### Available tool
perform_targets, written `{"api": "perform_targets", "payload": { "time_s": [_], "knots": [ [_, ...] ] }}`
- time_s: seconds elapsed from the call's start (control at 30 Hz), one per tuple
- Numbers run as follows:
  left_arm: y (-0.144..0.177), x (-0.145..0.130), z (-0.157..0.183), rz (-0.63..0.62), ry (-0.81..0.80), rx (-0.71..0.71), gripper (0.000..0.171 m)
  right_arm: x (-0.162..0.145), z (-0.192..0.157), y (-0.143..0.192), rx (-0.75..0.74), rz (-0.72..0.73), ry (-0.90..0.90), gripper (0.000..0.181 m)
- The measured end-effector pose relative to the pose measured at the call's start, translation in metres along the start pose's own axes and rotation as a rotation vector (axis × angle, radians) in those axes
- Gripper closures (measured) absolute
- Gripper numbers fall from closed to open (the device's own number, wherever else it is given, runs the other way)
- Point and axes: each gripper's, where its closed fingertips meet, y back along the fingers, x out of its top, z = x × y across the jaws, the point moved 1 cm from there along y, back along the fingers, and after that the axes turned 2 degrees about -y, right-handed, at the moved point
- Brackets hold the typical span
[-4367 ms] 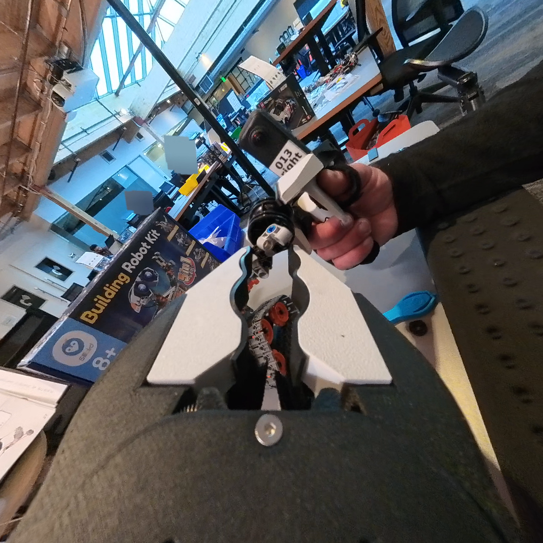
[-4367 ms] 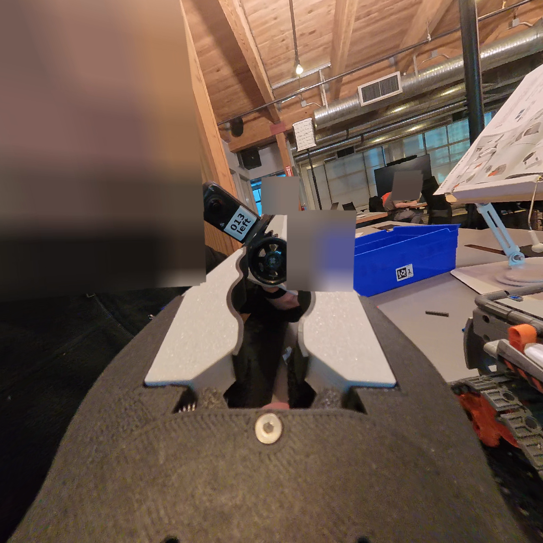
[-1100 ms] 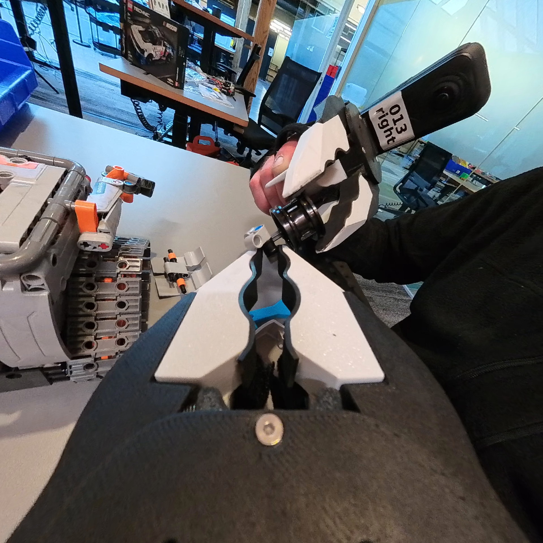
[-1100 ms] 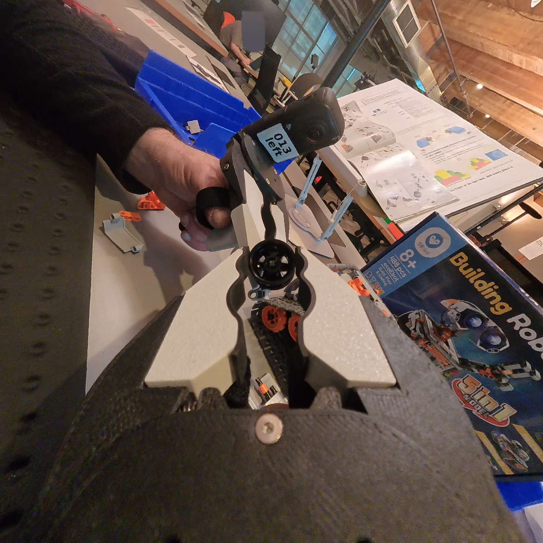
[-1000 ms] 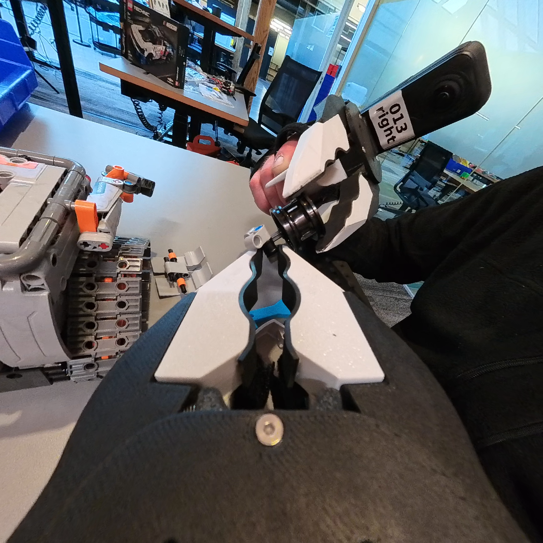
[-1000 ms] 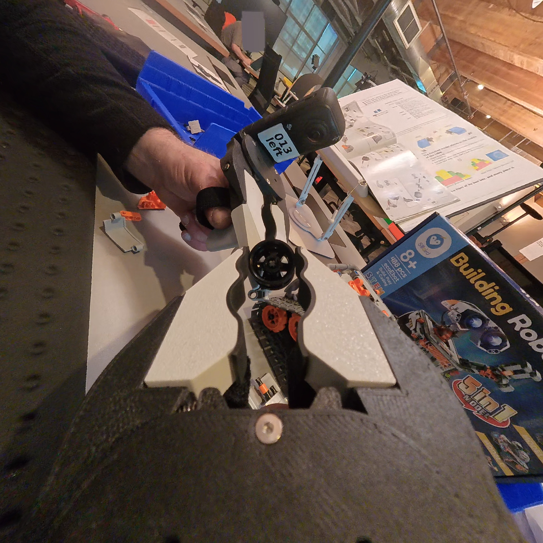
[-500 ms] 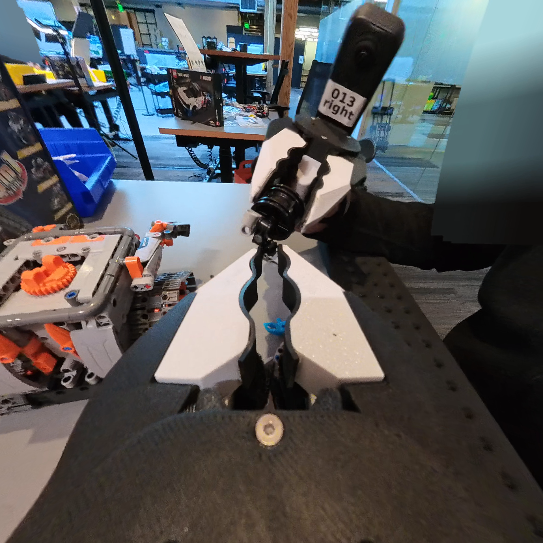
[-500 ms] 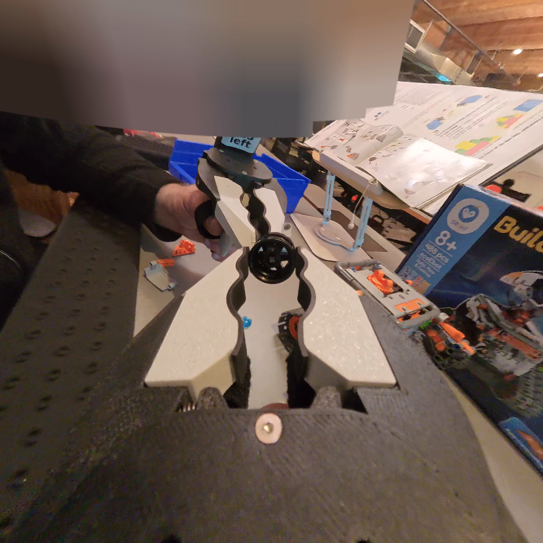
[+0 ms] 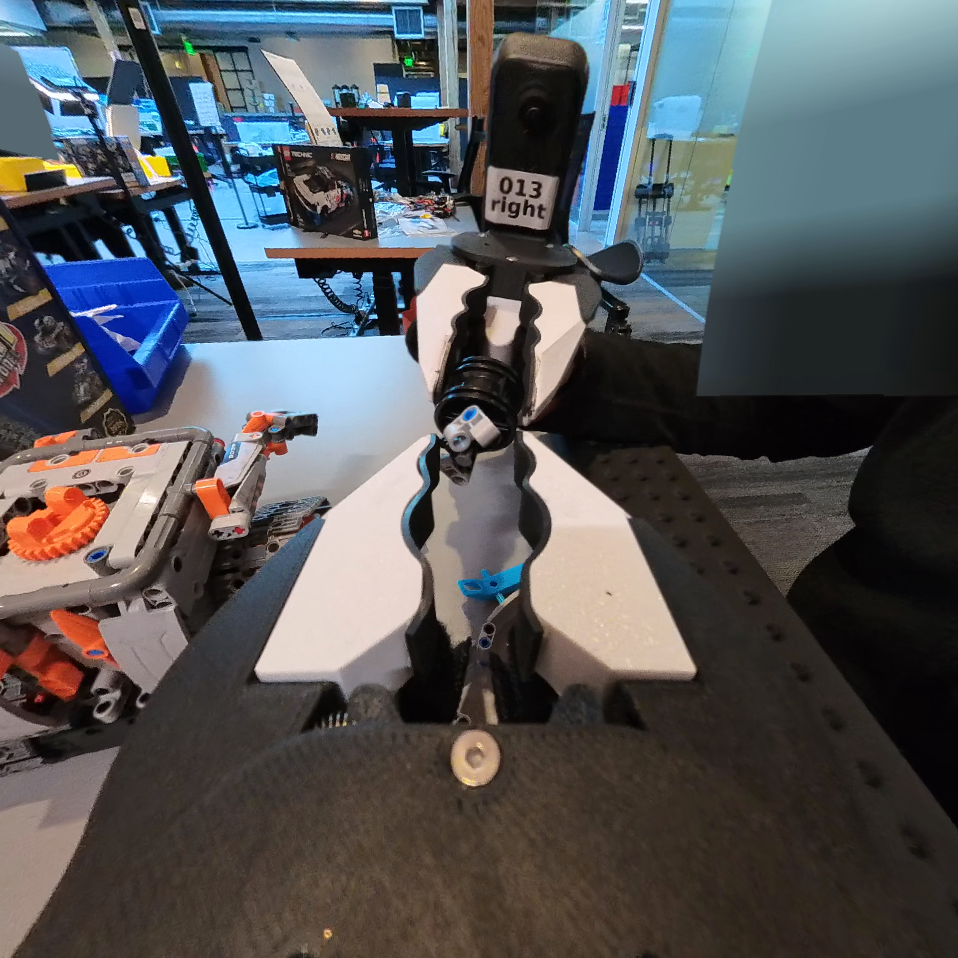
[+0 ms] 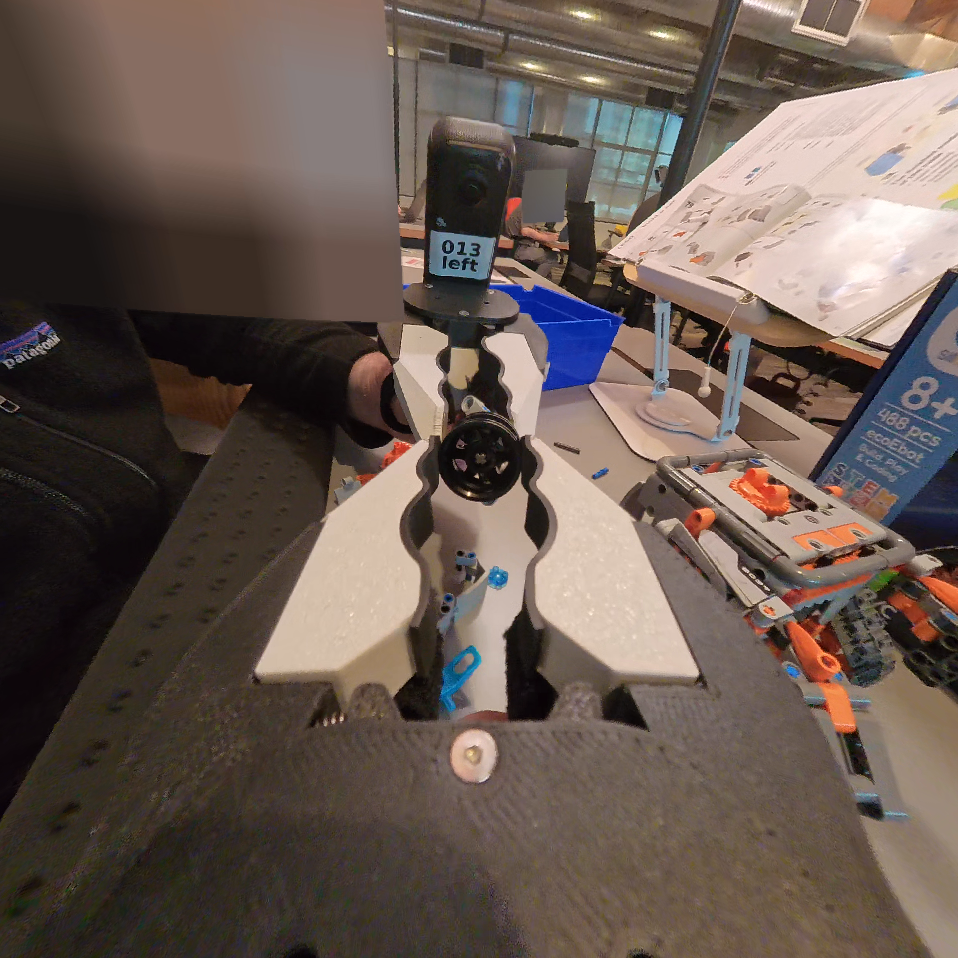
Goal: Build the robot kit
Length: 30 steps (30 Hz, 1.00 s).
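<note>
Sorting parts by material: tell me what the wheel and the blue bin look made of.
Wheel: glossy black hard plastic, by its shine and crisp moulded spokes, held in the right tongs. Whether a rubber tyre covers the ribbed rim is unclear.
Blue bin: smooth rigid plastic, probably, from its even colour and thin moulded walls.

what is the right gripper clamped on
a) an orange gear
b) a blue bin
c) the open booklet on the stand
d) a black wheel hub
d: in the right wrist view the right gripper has its fingertips closed on the black wheel hub, and the left wrist view shows the same hub sitting between its white fingers.
</note>
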Motion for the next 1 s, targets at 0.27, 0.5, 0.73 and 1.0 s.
{"api": "perform_targets", "payload": {
  "time_s": [0.27,0.5,0.73,1.0],
  "knots": [
    [0.003,0.003,0.003,0.015,0.003,-0.028,0.156,0.001,0.000,0.003,0.053,0.032,-0.073,0.151],
    [0.003,0.005,0.005,0.005,-0.039,-0.005,0.156,0.001,-0.001,0.004,0.079,0.040,-0.099,0.151],
    [0.002,0.006,0.006,-0.002,-0.072,0.020,0.156,0.000,-0.001,0.007,0.110,0.041,-0.125,0.151],
    [0.005,0.012,0.006,0.013,-0.083,0.031,0.158,0.003,-0.002,0.011,0.146,0.075,-0.159,0.151]
  ]
}}
